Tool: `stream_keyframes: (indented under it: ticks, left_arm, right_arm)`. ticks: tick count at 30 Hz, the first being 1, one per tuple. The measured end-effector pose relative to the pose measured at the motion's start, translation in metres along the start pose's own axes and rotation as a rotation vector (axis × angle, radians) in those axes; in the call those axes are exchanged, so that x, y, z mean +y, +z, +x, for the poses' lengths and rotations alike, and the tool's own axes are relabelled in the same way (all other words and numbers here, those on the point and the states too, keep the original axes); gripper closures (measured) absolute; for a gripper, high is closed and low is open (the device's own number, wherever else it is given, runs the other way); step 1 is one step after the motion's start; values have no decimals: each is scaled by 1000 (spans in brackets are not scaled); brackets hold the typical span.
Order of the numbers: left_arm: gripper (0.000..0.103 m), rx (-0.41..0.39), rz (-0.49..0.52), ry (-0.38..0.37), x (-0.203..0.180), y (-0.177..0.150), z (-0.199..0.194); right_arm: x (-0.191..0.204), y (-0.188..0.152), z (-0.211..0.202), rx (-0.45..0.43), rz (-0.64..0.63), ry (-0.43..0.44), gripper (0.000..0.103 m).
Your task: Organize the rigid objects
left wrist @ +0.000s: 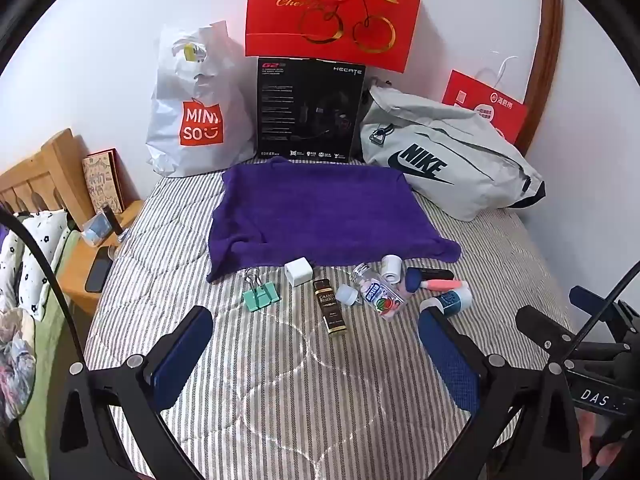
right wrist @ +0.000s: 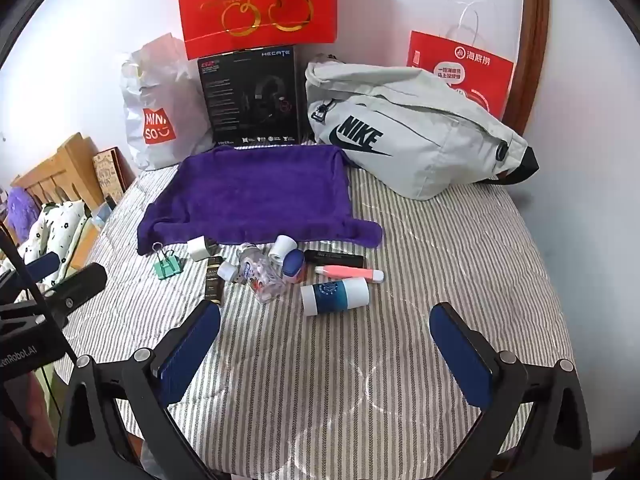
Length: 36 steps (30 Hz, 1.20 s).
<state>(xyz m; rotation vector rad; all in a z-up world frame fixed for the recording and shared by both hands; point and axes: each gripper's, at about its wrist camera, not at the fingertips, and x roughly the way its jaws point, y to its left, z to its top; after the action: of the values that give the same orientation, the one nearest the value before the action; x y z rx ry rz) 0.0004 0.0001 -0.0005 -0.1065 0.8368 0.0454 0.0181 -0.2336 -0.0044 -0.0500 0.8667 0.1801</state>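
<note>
Several small items lie in a row on the striped bed in front of a purple towel (left wrist: pixel 320 216) (right wrist: pixel 256 196): a green binder clip (left wrist: pixel 260 296) (right wrist: pixel 168 266), a white cube charger (left wrist: pixel 298 274) (right wrist: pixel 199 248), a brown sachet (left wrist: pixel 331 308) (right wrist: pixel 214 286), a clear candy bottle (left wrist: pixel 378 294) (right wrist: pixel 260 276), a pink highlighter (right wrist: pixel 348 273) (left wrist: pixel 442 283), a black stick (right wrist: pixel 334 258), and a blue-and-white tube (right wrist: pixel 335 295) (left wrist: pixel 450 300). My left gripper (left wrist: pixel 316 350) hovers open just short of the sachet. My right gripper (right wrist: pixel 326 346) hovers open short of the tube. Both hold nothing.
Against the wall stand a white Miniso bag (left wrist: pixel 196 112), a black headset box (left wrist: pixel 310 110), a red cherry bag (left wrist: pixel 334 12), a grey Nike bag (left wrist: pixel 444 160) and a red paper bag (right wrist: pixel 460 68). A wooden bedside shelf (left wrist: pixel 86 276) with a phone sits at left.
</note>
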Motion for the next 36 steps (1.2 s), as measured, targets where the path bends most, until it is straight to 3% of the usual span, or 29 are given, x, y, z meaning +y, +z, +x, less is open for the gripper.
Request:
stream_keyframes:
  ticks: [1, 7, 36]
  left_arm:
    - [0, -33, 10, -1, 0, -1, -1]
    - [0, -44, 3, -12, -1, -7, -4]
    - [0, -22, 24, 11, 3, -15, -14]
  right_arm:
    - [0, 0, 1, 3, 1, 0, 0]
    - [2, -3, -7, -10, -6, 4, 0]
    - [3, -4, -23, -33, -13, -7, 0]
